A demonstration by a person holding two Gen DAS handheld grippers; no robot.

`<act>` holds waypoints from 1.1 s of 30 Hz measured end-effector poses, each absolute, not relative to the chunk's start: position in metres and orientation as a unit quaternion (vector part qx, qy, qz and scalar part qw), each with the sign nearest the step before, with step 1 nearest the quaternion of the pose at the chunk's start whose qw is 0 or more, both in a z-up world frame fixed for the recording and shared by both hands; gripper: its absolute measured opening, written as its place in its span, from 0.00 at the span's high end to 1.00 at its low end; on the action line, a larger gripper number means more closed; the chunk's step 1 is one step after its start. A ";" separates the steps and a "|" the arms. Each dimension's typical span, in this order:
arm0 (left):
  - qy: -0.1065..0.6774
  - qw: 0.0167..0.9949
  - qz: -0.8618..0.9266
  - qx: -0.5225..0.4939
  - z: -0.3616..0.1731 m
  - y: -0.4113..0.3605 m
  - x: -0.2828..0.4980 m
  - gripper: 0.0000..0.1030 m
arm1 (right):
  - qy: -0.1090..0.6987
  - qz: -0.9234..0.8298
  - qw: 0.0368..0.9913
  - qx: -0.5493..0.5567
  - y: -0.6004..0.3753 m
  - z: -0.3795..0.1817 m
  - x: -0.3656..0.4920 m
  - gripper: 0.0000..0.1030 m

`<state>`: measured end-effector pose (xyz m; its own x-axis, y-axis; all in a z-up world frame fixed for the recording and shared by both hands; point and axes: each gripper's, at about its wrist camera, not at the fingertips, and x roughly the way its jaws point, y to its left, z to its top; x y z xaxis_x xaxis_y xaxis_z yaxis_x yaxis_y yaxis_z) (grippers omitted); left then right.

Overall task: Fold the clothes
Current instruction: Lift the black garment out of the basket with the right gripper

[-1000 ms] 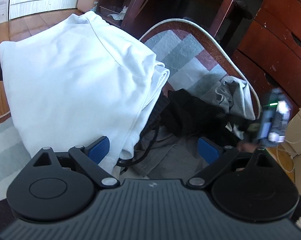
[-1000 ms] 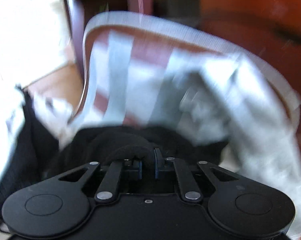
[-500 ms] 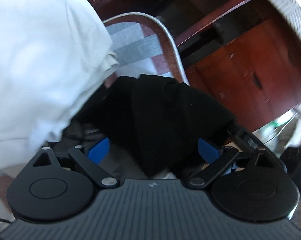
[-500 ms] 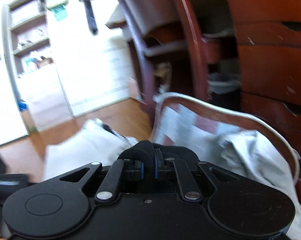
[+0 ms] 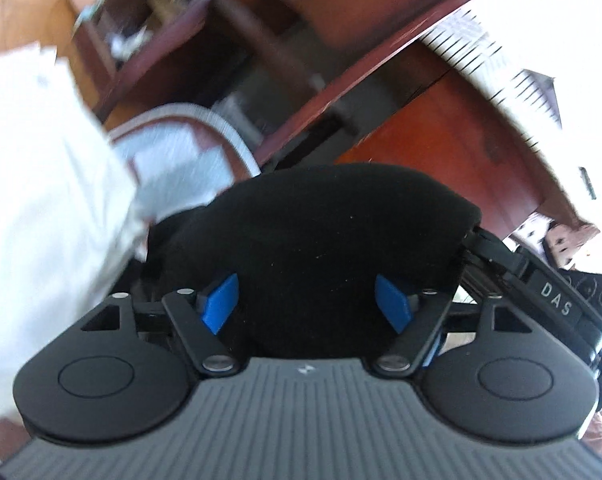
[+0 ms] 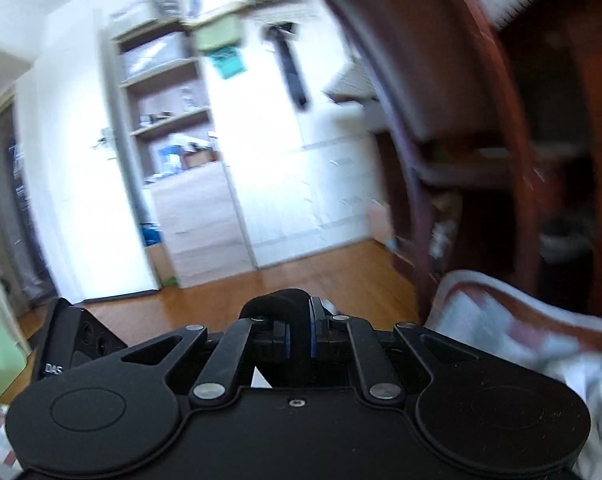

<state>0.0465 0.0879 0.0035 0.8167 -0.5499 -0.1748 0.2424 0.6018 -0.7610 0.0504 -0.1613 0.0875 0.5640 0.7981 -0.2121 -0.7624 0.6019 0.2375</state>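
A black garment (image 5: 321, 248) hangs lifted in the air in front of my left gripper (image 5: 307, 304), which is open; the cloth lies between its blue pads without being pinched. My right gripper (image 6: 299, 336) is shut on a fold of the same black garment (image 6: 279, 306) and holds it up high. In the left wrist view the right gripper's body (image 5: 541, 292) shows at the garment's right corner. A folded white garment (image 5: 33, 208) lies at the left on the rug.
A checked grey and red rug (image 5: 181, 152) with a white border lies below. A grey garment (image 6: 541, 344) lies on it at the right. Dark wooden furniture (image 5: 441, 136) stands close behind. Wooden floor (image 6: 241, 292) and white shelves (image 6: 161, 120) lie beyond.
My right gripper has lifted the black garment off the pile and raised it high. My left gripper has swung toward the hanging cloth, which now fills the space between its open pads.
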 end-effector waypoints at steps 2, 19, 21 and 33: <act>0.169 0.877 -0.232 -0.384 0.018 0.096 0.040 0.33 | 0.132 0.465 0.874 0.046 -0.146 0.111 0.045 0.90; 0.063 0.944 -0.058 -0.319 0.196 0.251 -0.068 0.36 | 0.077 0.638 0.766 -0.017 0.043 0.282 -0.020 0.90; 0.056 0.949 -0.020 -0.309 0.217 0.269 -0.090 0.37 | 0.082 0.660 0.747 -0.008 0.064 0.293 -0.029 0.90; 0.113 0.943 0.238 -0.202 0.313 0.323 -0.204 0.37 | 0.174 0.772 0.608 0.071 0.184 0.345 -0.066 0.90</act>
<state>-0.2038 0.3232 0.3129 0.8610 0.4034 -0.3097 -0.4948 0.8052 -0.3269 -0.0663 0.1840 0.3450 -0.2512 0.9625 -0.1026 -0.9131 -0.2005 0.3549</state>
